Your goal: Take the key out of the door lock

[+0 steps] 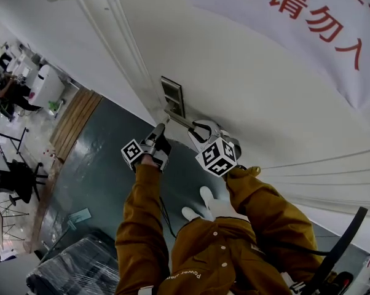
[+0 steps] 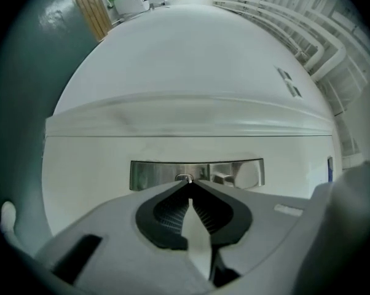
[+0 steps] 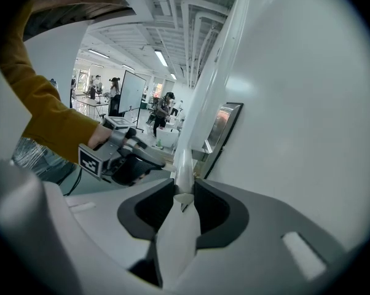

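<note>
A steel lock plate with a lever handle sits on the white door. My left gripper points at the plate. In the left gripper view its jaws are shut, and the small metal head of the key is pinched at their tips in front of the plate. My right gripper is shut on the lever handle, which runs up between its pads. The right gripper view also shows the left gripper beside the handle; the key is hidden there.
A white banner with red characters hangs on the door at upper right. The dark green floor lies below, with a wooden strip at the left. A plastic-wrapped bundle sits at lower left. Desks and people stand far off.
</note>
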The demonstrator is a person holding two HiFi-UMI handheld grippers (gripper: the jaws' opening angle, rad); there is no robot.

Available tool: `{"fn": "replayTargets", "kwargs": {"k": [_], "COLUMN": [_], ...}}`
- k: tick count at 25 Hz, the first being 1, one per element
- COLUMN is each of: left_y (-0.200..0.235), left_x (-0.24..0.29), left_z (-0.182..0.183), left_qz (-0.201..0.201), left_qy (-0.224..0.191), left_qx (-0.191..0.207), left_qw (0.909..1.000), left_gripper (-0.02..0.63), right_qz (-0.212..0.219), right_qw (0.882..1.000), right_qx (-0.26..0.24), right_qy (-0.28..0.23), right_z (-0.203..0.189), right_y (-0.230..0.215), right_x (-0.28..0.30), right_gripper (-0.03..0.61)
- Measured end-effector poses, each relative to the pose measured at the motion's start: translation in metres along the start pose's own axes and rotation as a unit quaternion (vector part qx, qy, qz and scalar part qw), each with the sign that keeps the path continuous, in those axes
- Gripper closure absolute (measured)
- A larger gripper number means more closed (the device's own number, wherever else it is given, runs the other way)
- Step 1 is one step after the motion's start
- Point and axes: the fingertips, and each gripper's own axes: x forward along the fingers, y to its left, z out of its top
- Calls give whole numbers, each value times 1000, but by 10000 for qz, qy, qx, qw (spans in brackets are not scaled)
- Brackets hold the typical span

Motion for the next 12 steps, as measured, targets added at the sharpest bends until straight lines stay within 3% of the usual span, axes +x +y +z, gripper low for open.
{"fn": "replayTargets", "kwargs": {"k": [4, 8, 12], "left_y": [-20, -50, -84], "left_x": [-45, -81, -112], "left_z": [-4, -11, -33], "left_qz": [-106, -58, -34], "left_qy": [-12, -24, -161], "left_qx": [364, 1021, 1377], "left_qw": [9993, 9948, 9903], "left_gripper": [594, 594, 594], "right_qz": [-42, -74, -442], "right_qw": [10000, 9997, 9974], "right_qx": [65, 226, 489], "right_qy": [-62, -41, -287], "right_z": [-2, -2, 11], "right_y": [-4, -4, -8], "right_x": [-1, 0, -19], "right_gripper": [468, 465, 483]}}
